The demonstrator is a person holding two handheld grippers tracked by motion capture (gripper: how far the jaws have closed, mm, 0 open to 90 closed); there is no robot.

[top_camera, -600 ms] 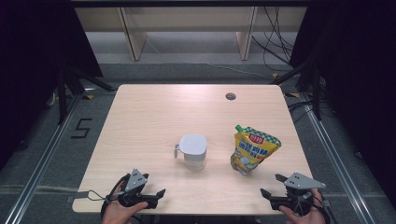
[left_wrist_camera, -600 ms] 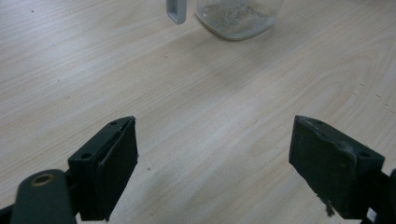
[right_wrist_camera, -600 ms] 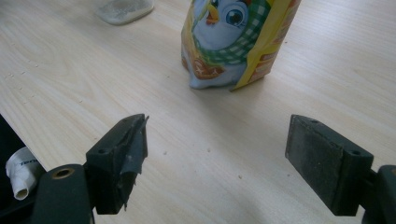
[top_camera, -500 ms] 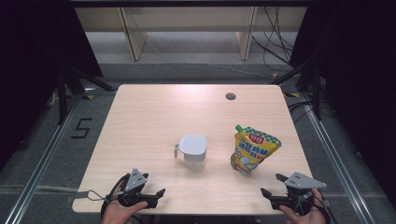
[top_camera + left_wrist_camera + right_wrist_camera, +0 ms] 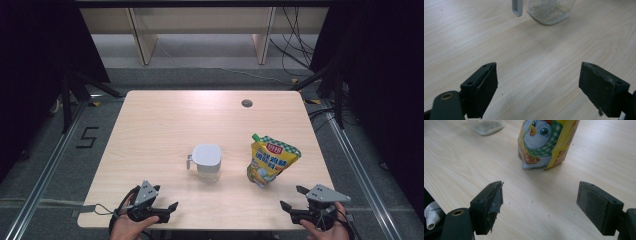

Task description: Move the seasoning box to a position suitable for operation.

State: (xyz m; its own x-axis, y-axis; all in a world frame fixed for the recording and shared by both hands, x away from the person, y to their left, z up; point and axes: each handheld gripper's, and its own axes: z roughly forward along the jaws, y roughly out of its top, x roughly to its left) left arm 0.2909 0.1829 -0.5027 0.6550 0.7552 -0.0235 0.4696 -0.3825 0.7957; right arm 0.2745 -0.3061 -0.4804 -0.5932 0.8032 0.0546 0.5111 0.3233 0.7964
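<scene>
A clear jug point(image 5: 206, 162) with a white lid and a side handle stands near the middle of the wooden table point(image 5: 165, 125). To its right stands a yellow spouted pouch point(image 5: 270, 162) with a green cap. At the table's front left edge a hand holds my left gripper point(image 5: 165, 197), open and empty. Its own view has the jaws wide apart point(image 5: 539, 68) over bare wood, with the jug's base point(image 5: 551, 11) ahead. At the front right, my right gripper point(image 5: 292, 197) is open too. The penguin-printed pouch point(image 5: 544, 142) stands beyond its spread jaws point(image 5: 540, 186).
A round cable hole point(image 5: 246, 103) sits near the table's far right edge. Wooden shelving legs point(image 5: 142, 42) and cables lie on the floor behind the table. A "5" mark point(image 5: 88, 137) is on the floor at the left. Metal rails run along both sides.
</scene>
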